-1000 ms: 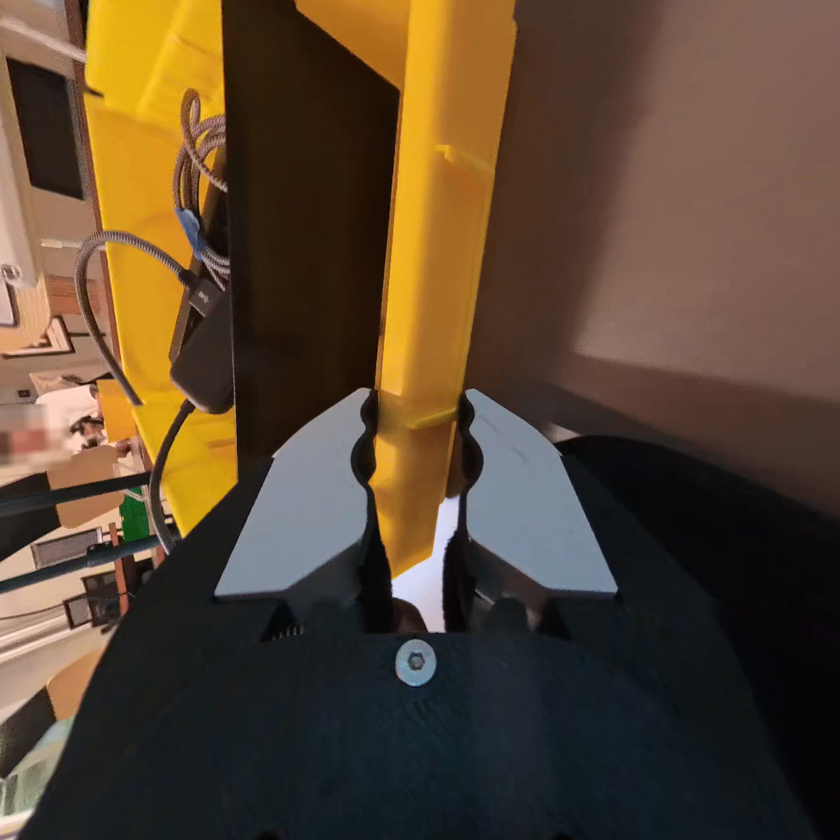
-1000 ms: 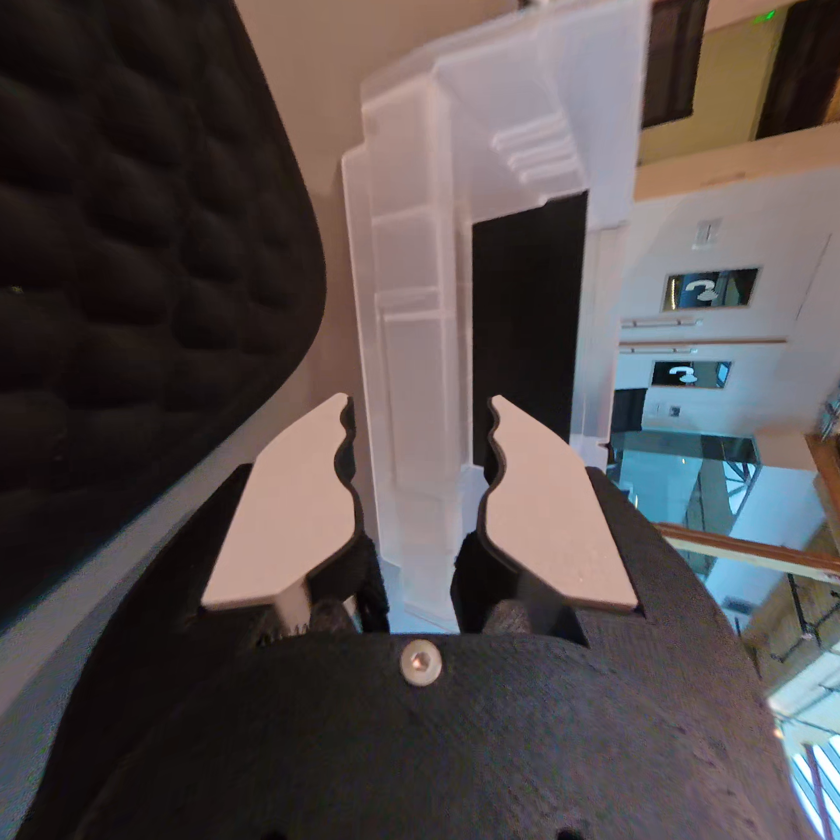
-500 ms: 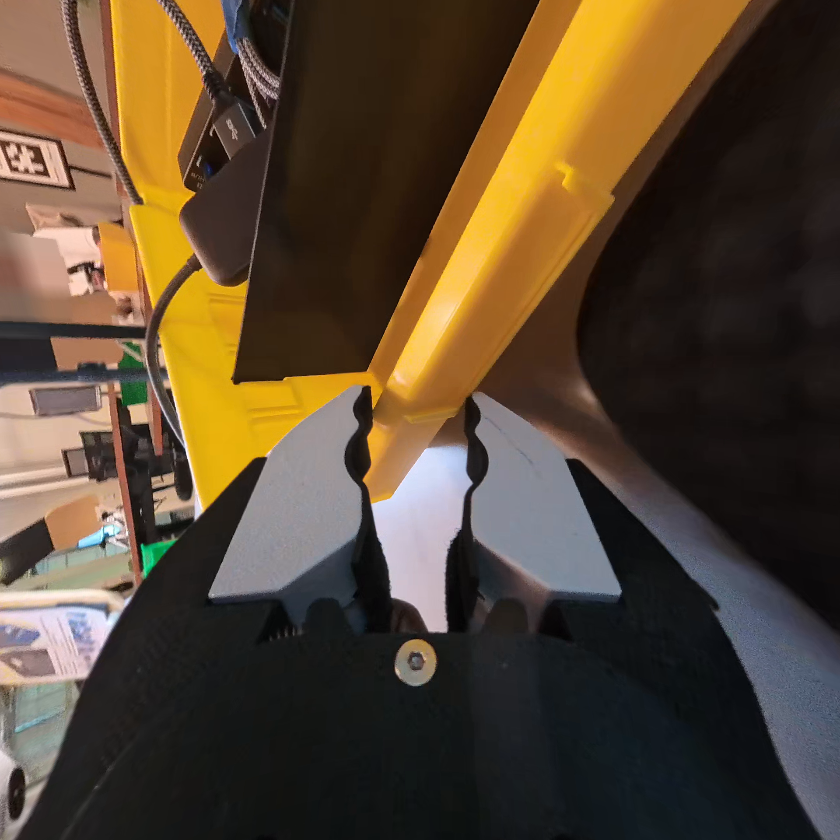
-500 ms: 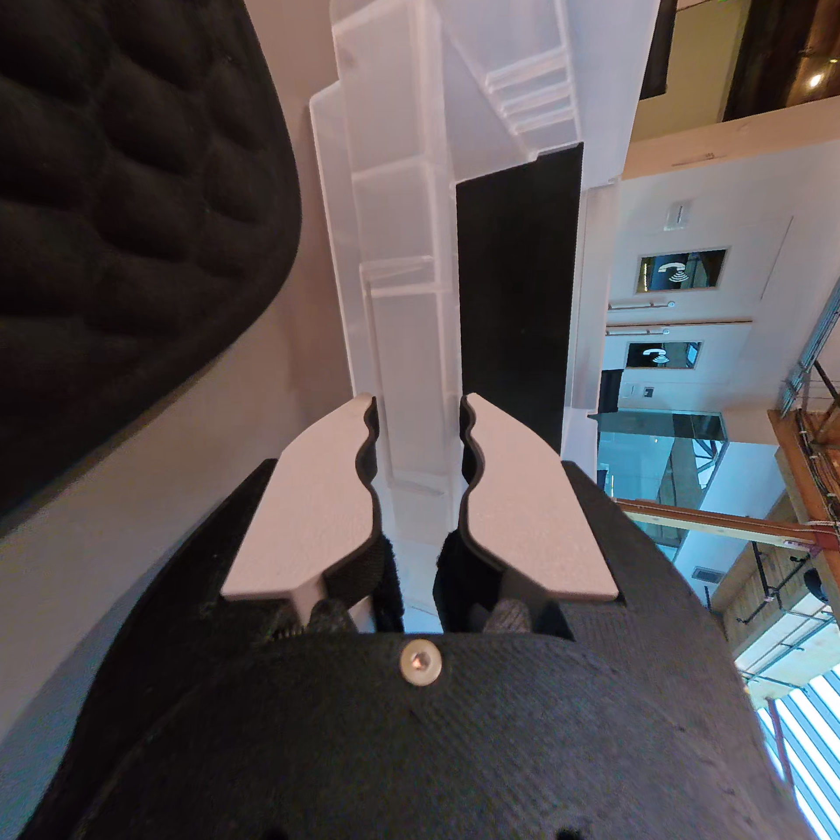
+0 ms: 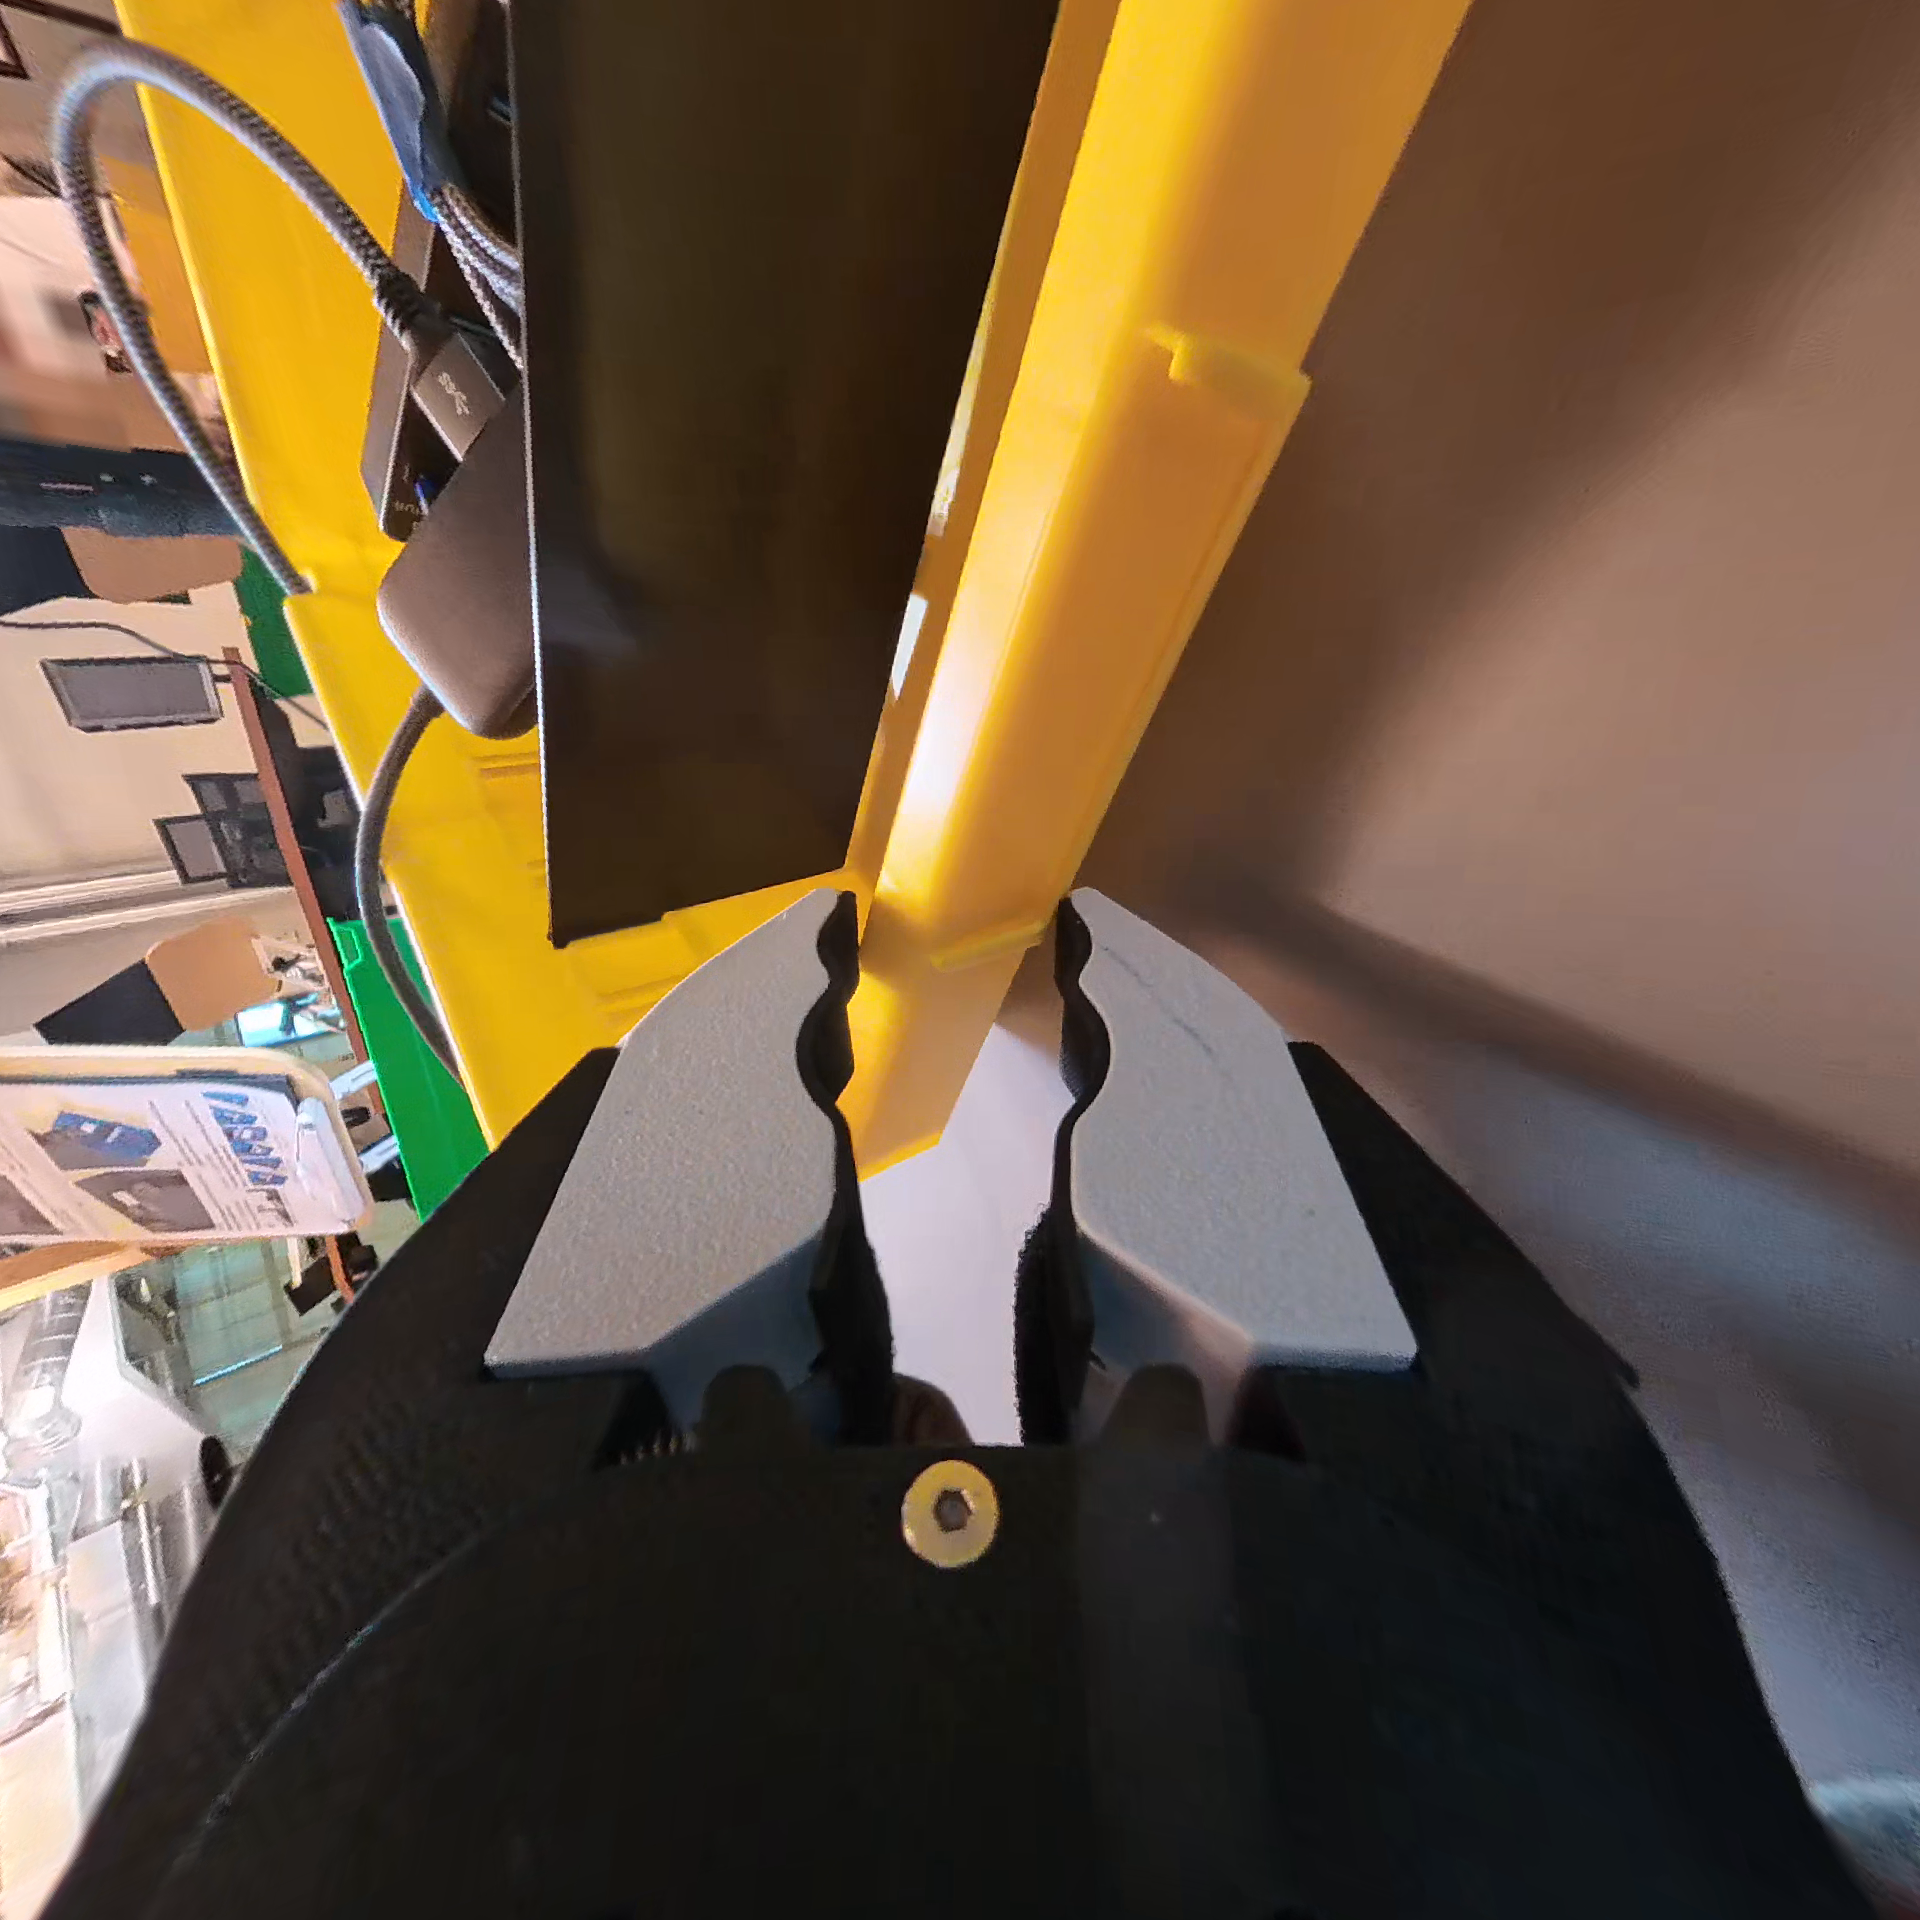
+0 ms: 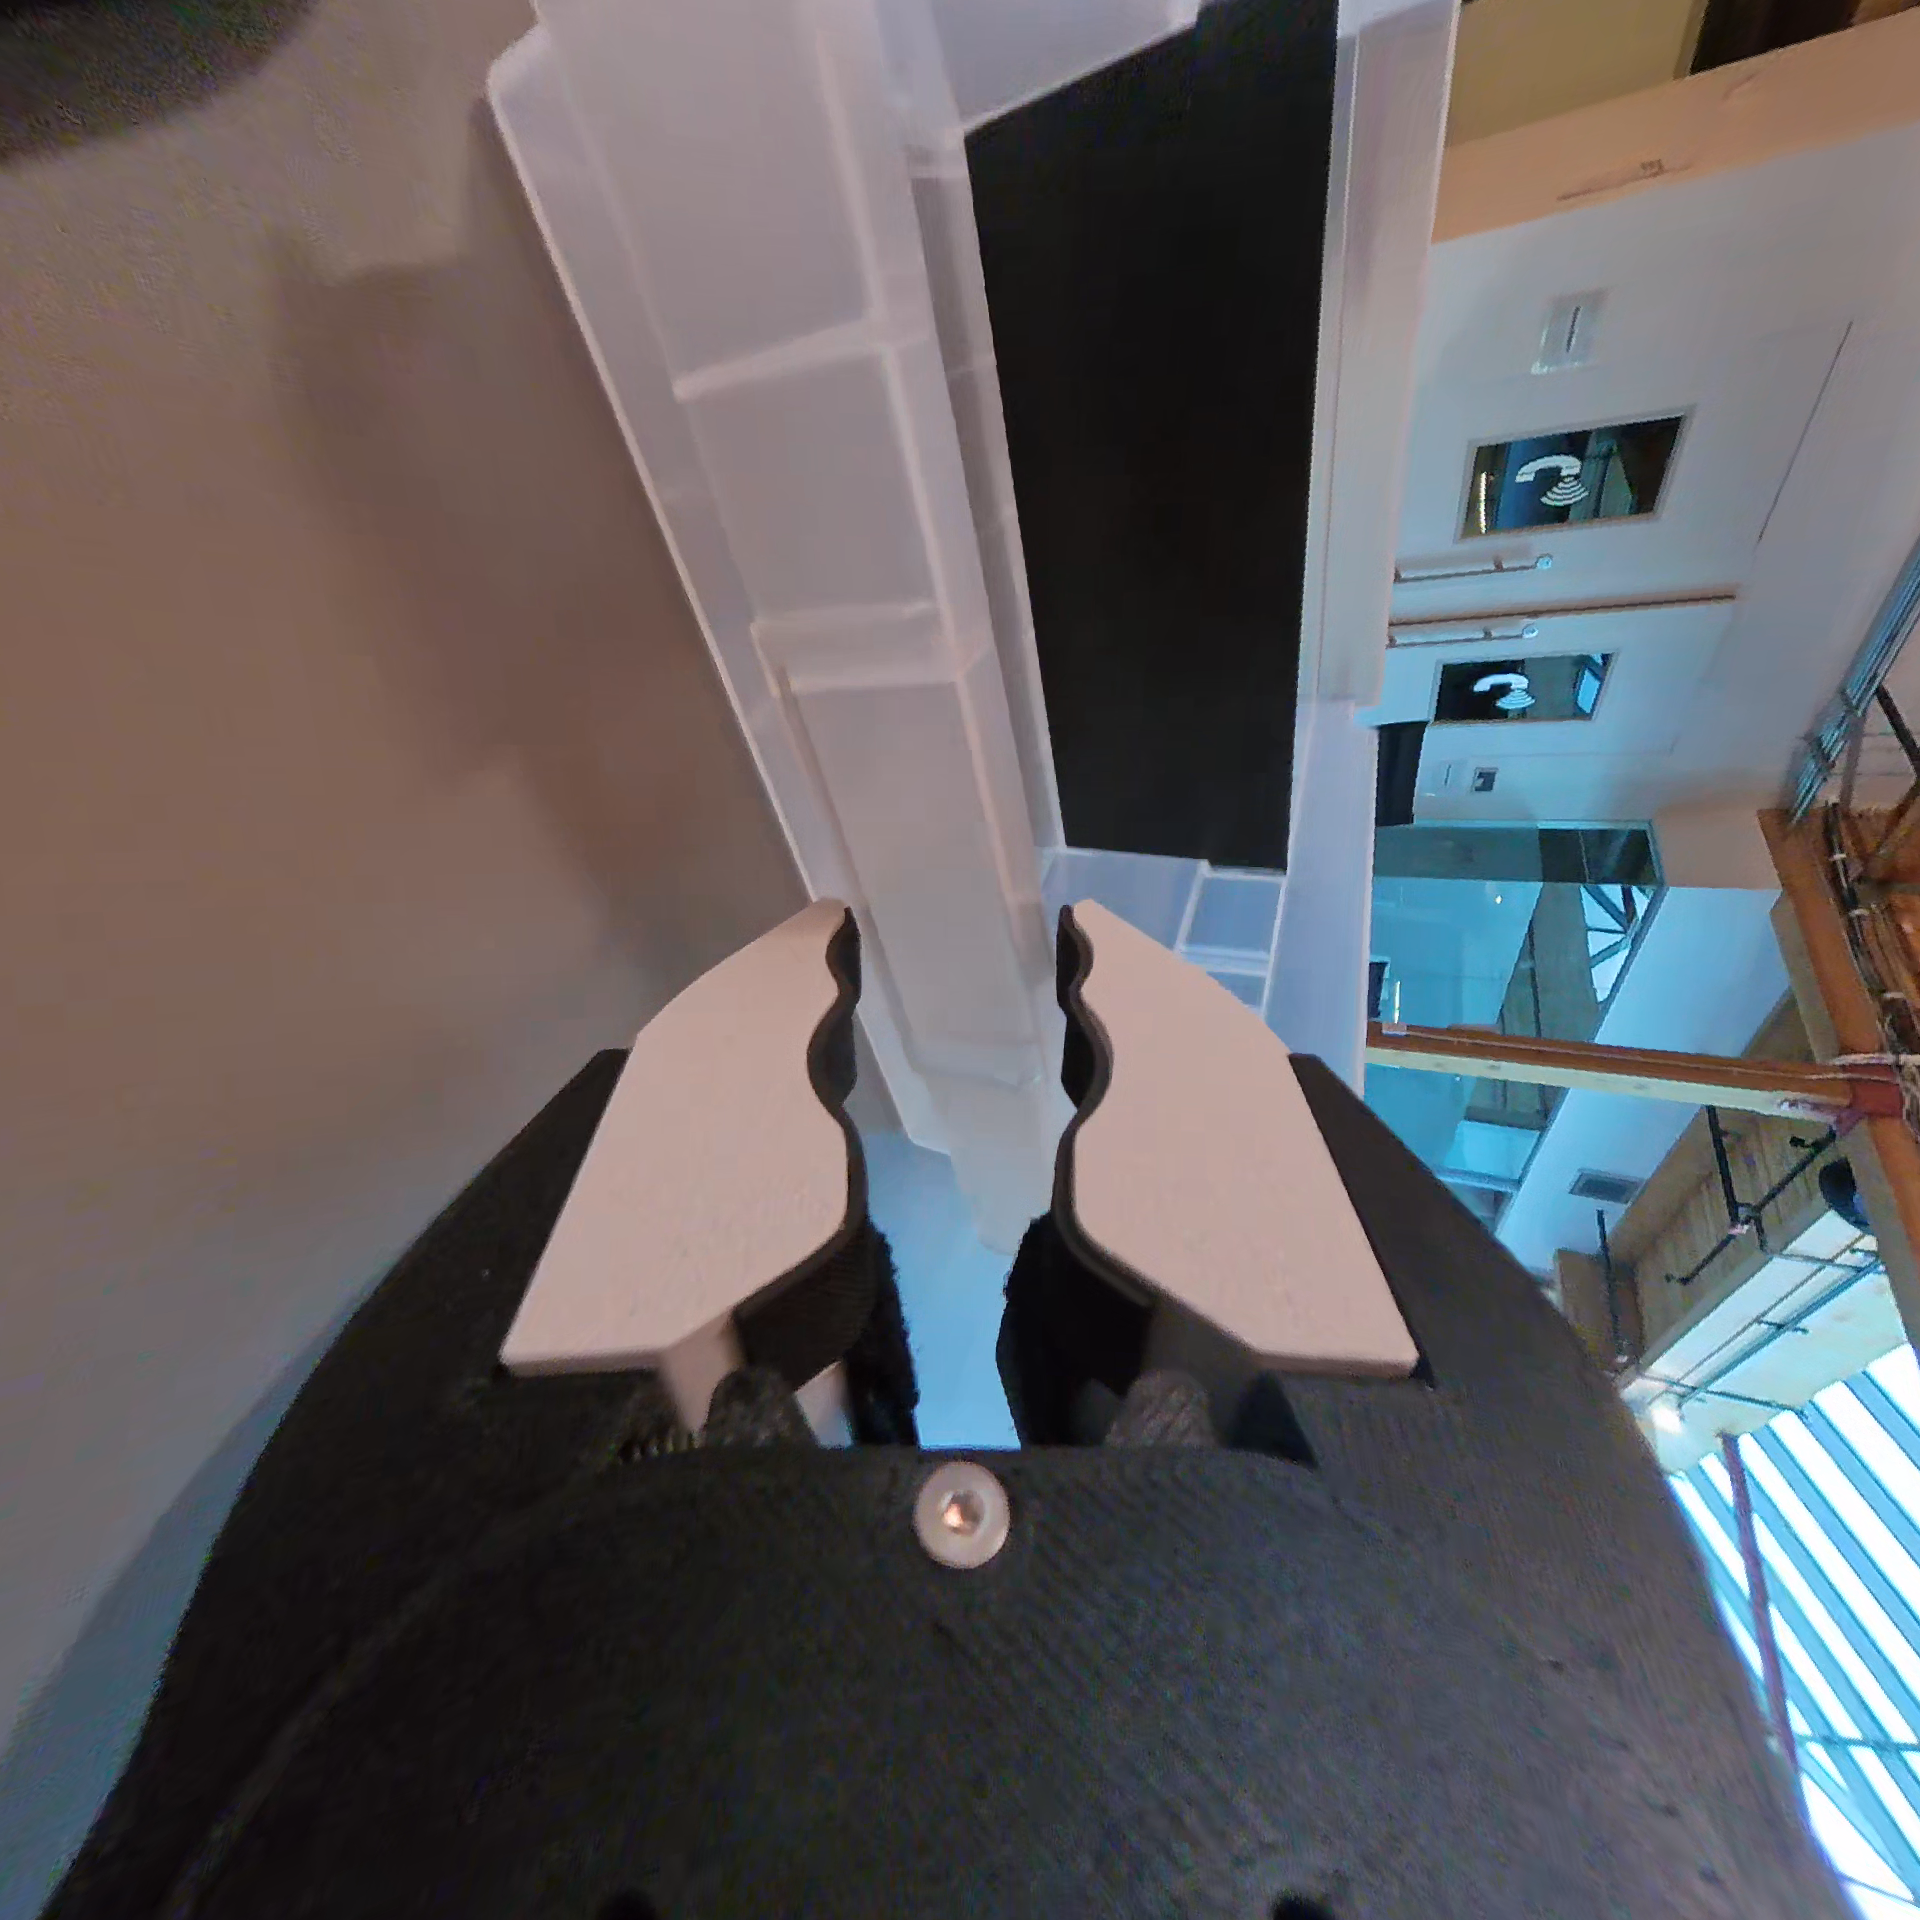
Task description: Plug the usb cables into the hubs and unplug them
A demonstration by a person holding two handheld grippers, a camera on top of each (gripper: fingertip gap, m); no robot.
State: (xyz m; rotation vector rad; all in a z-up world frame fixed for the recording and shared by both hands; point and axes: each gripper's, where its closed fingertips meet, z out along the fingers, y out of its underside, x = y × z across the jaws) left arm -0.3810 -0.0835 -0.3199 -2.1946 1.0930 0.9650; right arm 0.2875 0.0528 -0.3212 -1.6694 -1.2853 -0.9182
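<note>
Left gripper: squeezed shut on the side wall of the yellow bin, right at its near corner. Right gripper: squeezed shut the same way on the near wall of the see-through bin. Probably gripped by the walls so as to carry or turn both bins at once, since each looks tipped up on its side. Inside the yellow bin, a black mat flat on the bottom, maybe to stop things from sliding. Just past the mat's left edge, the dark hub, with a silver plug touching its side. Looks pushed in, but too dark to be sure. From the plug, a grey woven cable looping out over the bin's left edge, with more cable bunched near the bin's top edge and cut off there. From the hub's low end, a thin cable running down behind the gripper. In the see-through bin, only another black mat to see, no hub and no cable. Far ends of both bins out of the picture. Hard to tell what the bins rest on, if anything.
</note>
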